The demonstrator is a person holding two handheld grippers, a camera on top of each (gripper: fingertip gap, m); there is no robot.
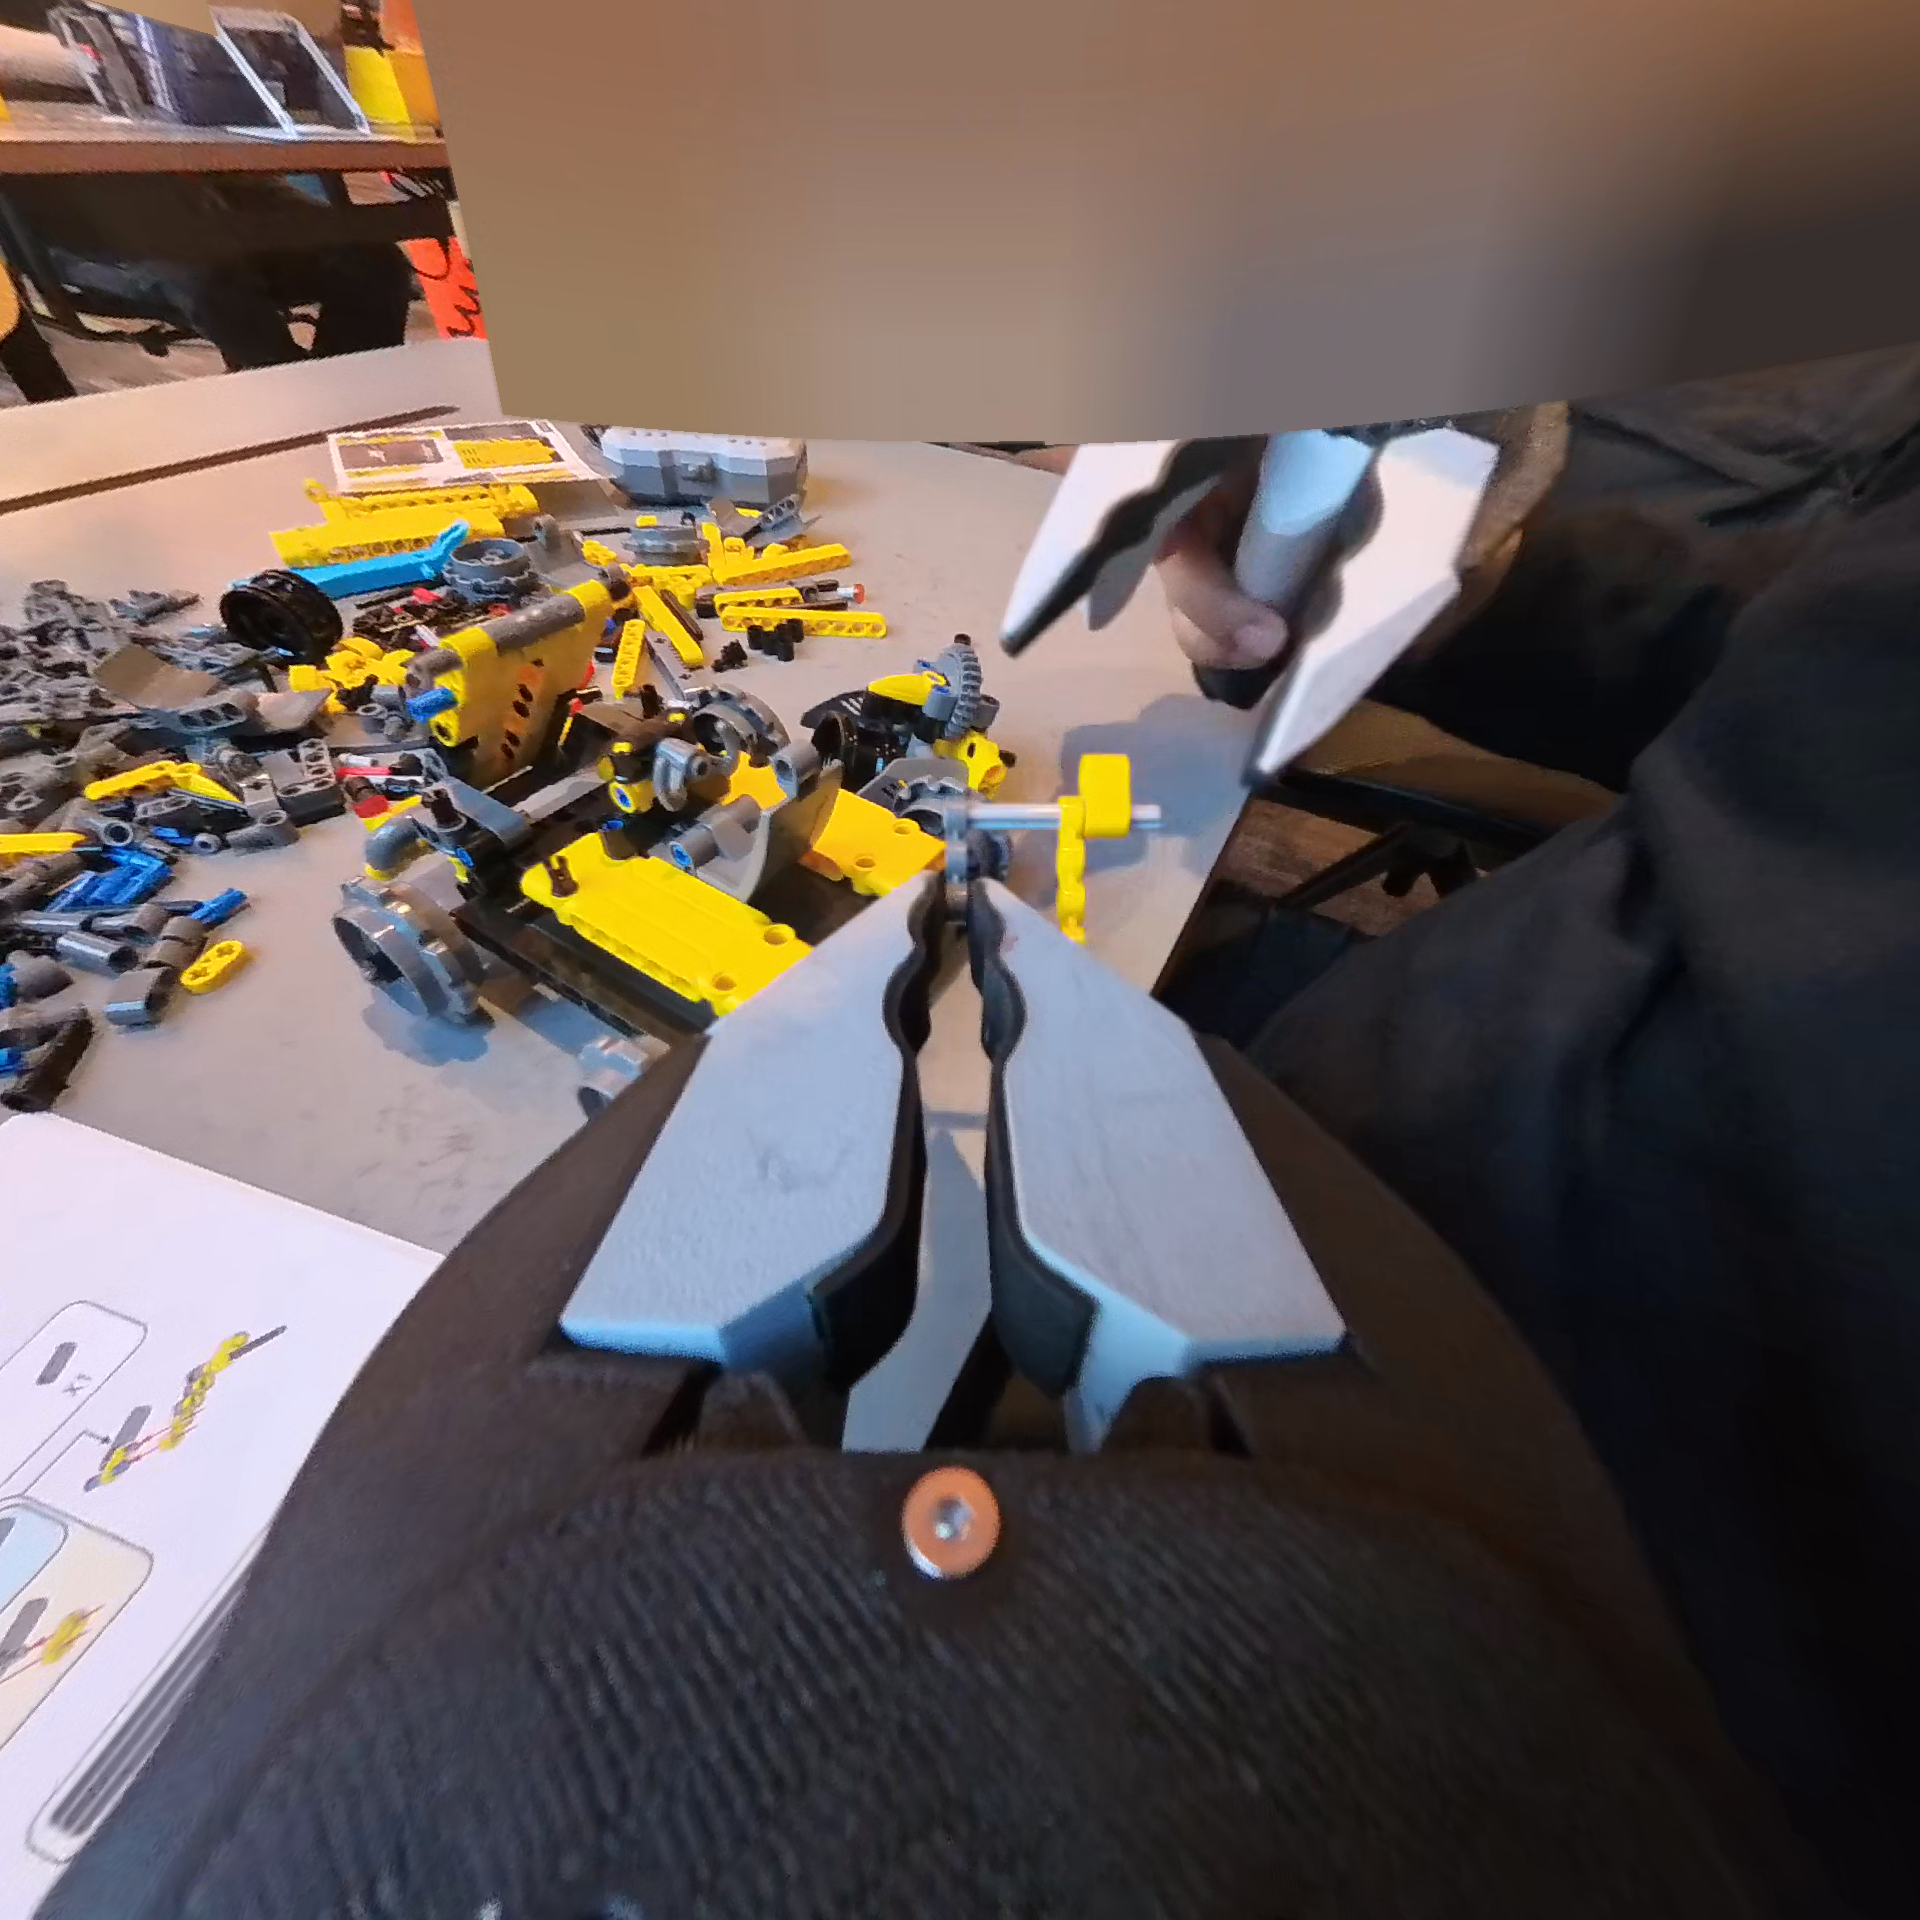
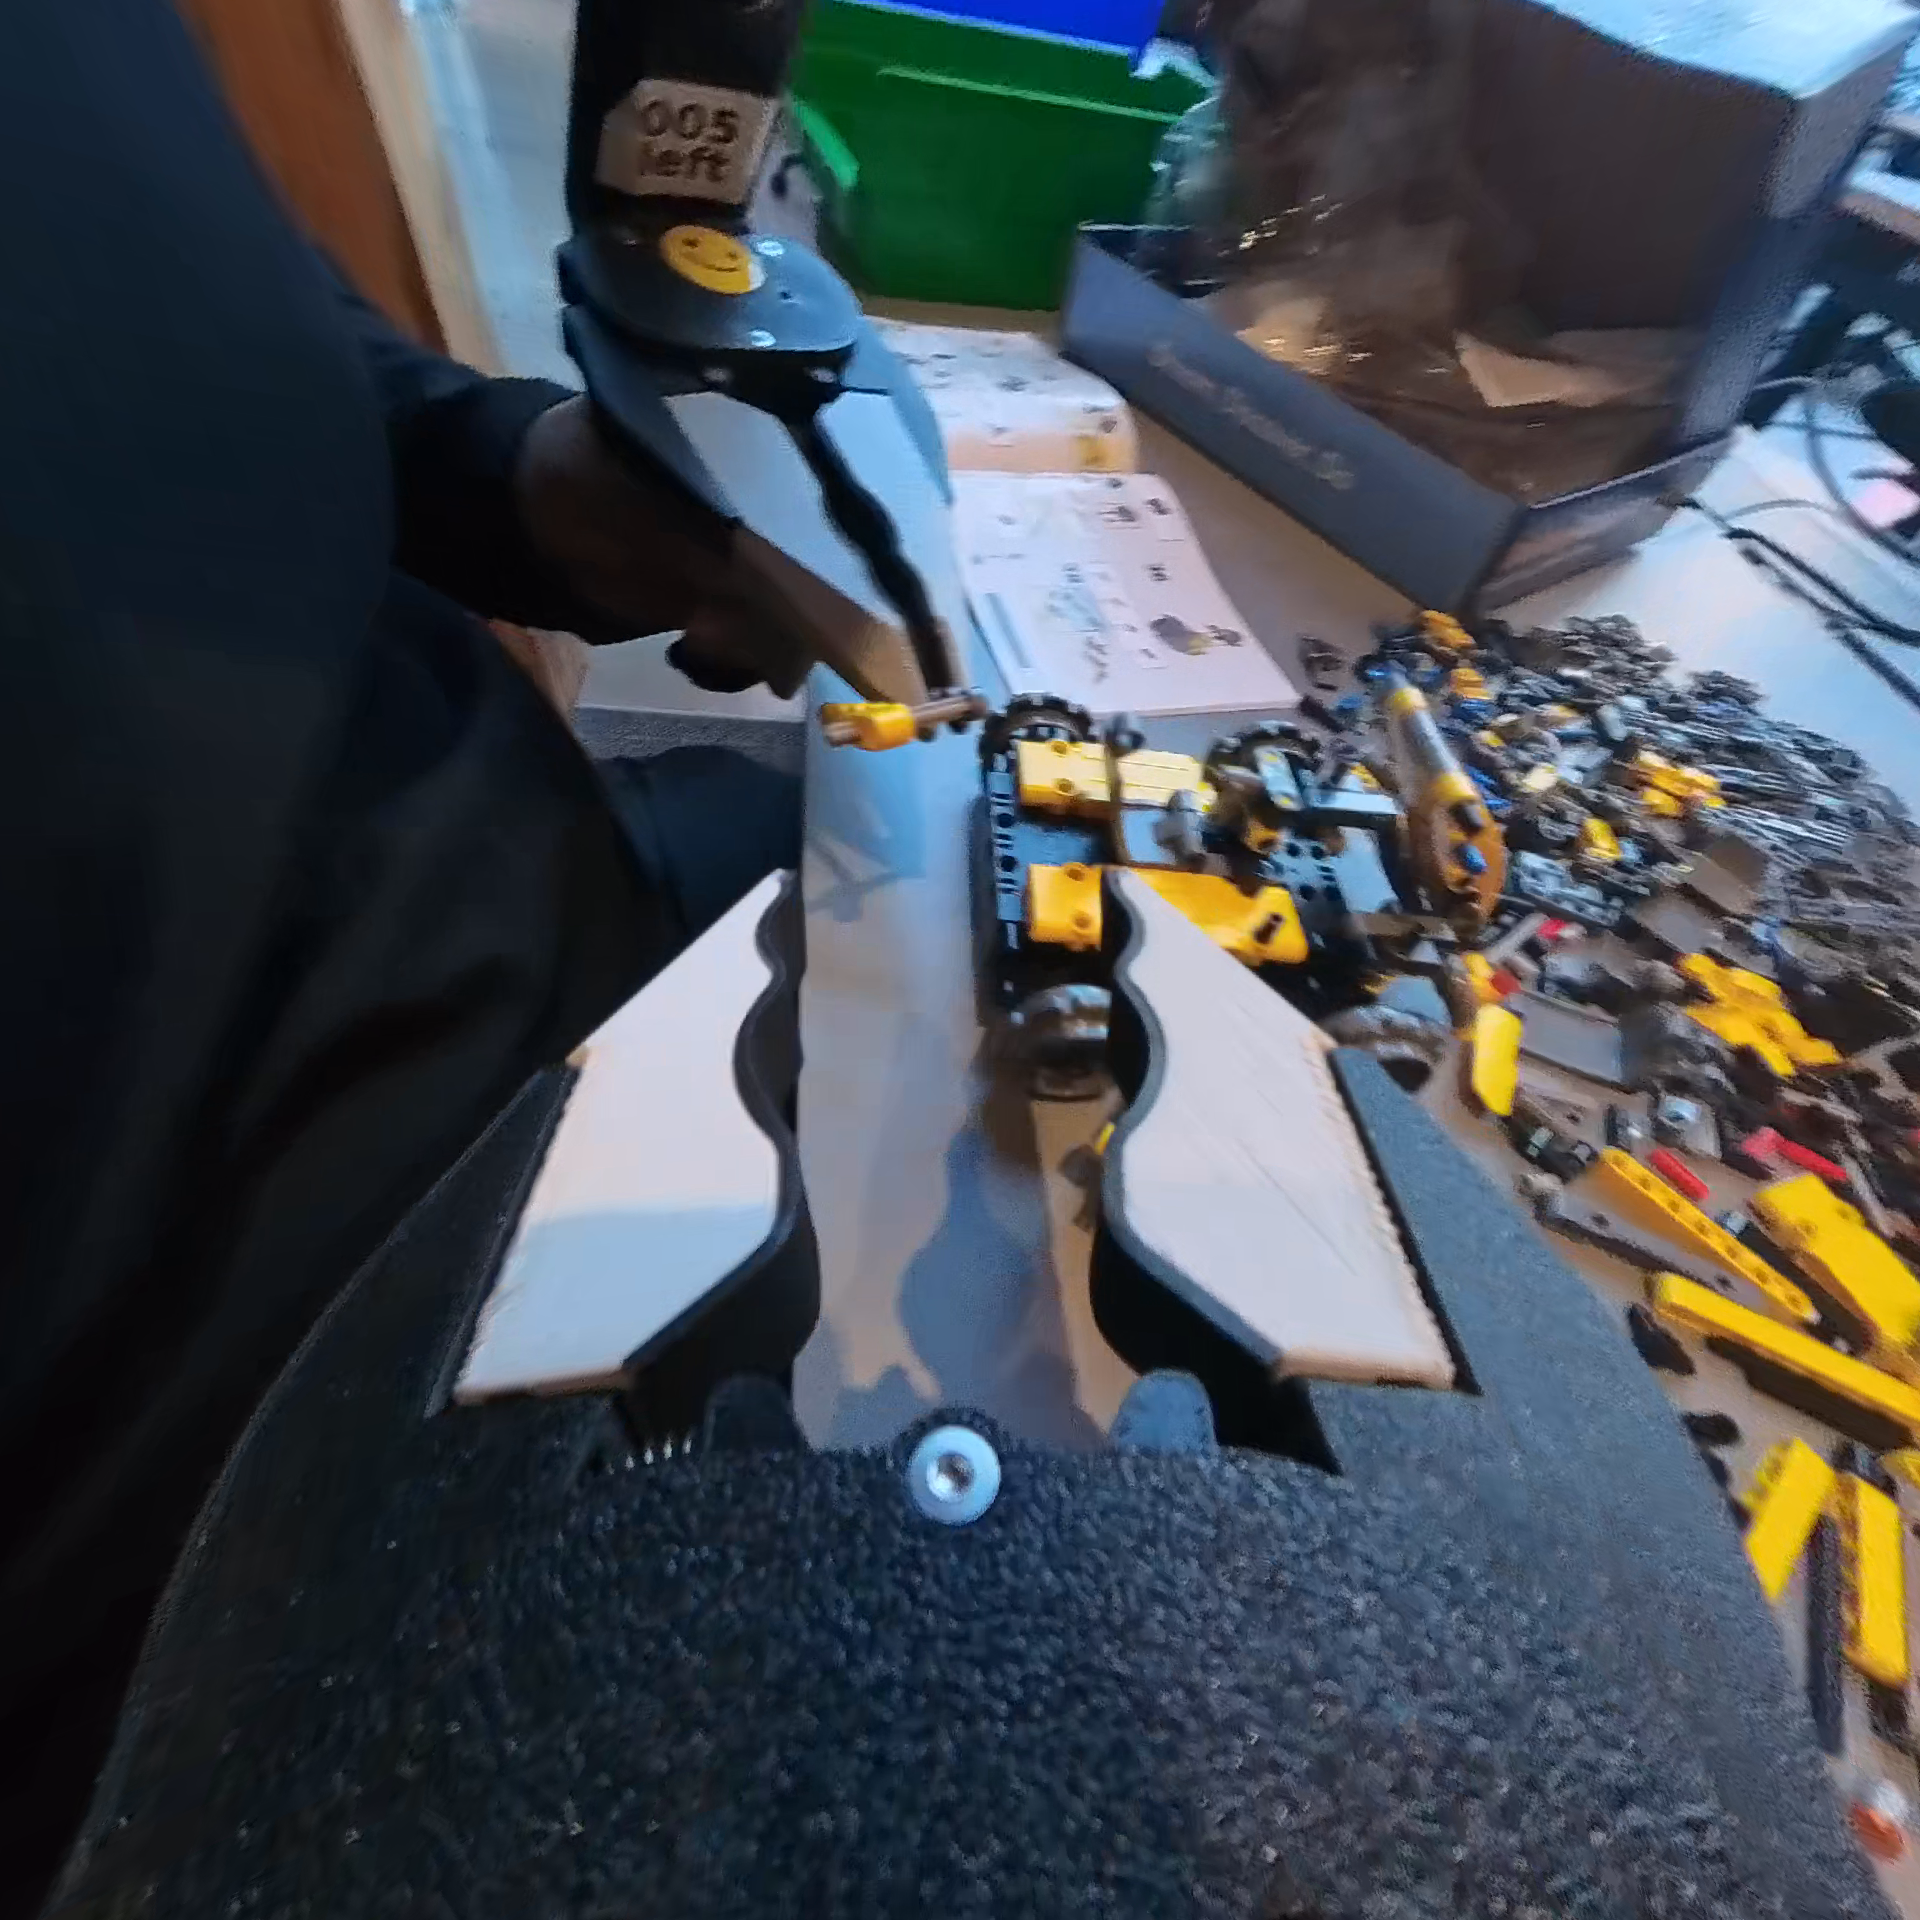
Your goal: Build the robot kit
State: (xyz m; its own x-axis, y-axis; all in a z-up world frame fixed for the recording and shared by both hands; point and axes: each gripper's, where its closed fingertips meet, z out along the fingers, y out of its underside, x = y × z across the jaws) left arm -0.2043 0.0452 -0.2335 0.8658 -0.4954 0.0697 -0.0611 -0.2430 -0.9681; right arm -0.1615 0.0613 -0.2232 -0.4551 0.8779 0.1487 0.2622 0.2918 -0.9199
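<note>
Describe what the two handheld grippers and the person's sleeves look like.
Each gripper, left and right, has two flat pale-grey pointed fingers with wavy black inner pads, on a textured black body with a silver screw. The left one carries a yellow smiley sticker and a tag. The sleeves are black.

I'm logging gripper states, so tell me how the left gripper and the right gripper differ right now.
The left gripper is shut on a small axle assembly of a grey rod and yellow pieces; the right gripper is open and holds nothing. The left one's tips are by the table edge beside the yellow and black model; in the left wrist view the right gripper hangs above the table, off any part. Both have pale fingers with wavy black pads.
</note>
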